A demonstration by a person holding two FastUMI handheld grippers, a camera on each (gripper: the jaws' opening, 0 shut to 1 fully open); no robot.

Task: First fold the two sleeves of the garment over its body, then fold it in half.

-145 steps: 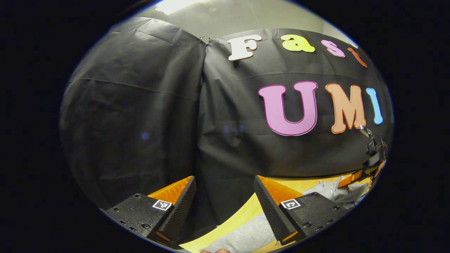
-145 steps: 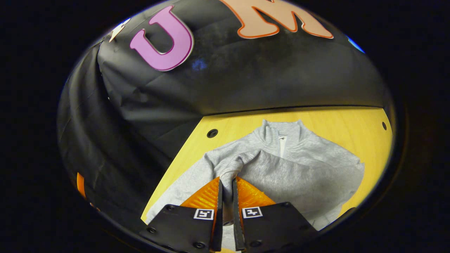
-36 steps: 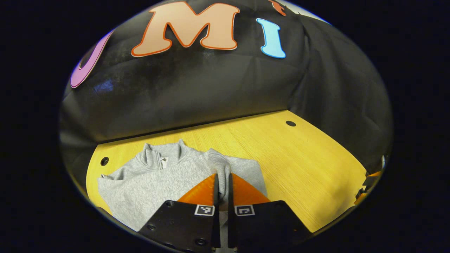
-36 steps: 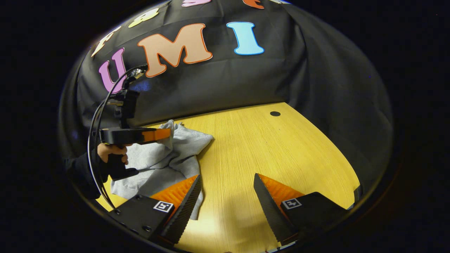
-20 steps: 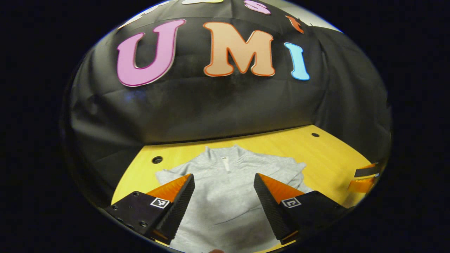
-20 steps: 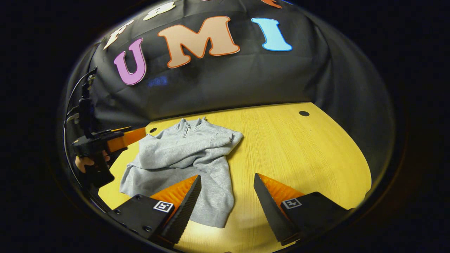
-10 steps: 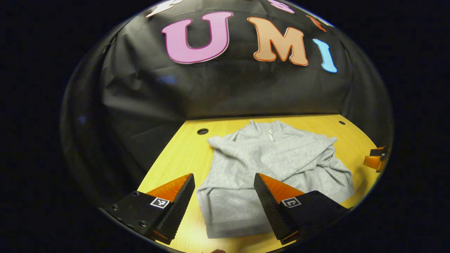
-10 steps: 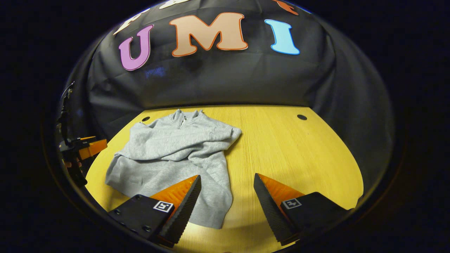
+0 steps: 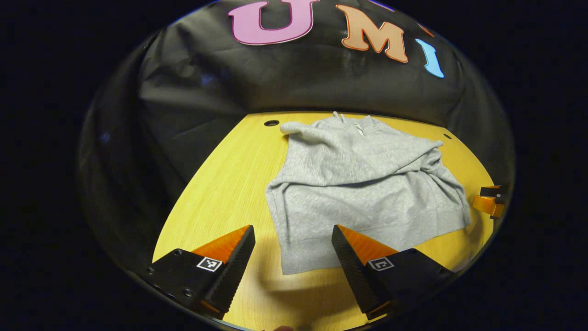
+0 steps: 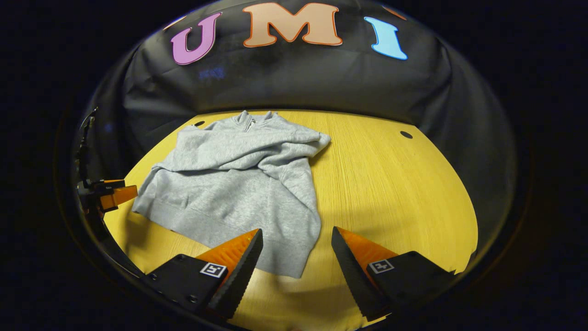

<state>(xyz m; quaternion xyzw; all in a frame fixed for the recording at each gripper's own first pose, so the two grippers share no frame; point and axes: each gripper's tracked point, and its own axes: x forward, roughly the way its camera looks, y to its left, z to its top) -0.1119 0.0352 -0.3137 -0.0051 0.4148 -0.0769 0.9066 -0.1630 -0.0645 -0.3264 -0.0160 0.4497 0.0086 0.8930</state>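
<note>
A grey zip-neck sweatshirt (image 9: 363, 184) lies on the yellow wooden table (image 9: 220, 193), collar toward the back wall, both sleeves folded across its body. In the right gripper view the sweatshirt (image 10: 239, 179) spreads left of centre. My left gripper (image 9: 291, 250) hangs open above the hem's near-left corner, nothing between its fingers. My right gripper (image 10: 296, 253) is open above the hem's near-right corner, also holding nothing. The right gripper (image 9: 489, 202) peeks in at the right rim of the left gripper view; the left gripper (image 10: 110, 193) shows at the left rim of the right gripper view.
Black cloth walls close the table at the back and both sides. Small round holes (image 9: 271, 123) (image 10: 405, 134) sit near the table's back corners. Bare tabletop (image 10: 390, 184) stretches to the right of the sweatshirt.
My left gripper let go of the sleeve it had laid over the body and opened. Both grippers drew back toward the near hem and tilted down, so more table shows.
</note>
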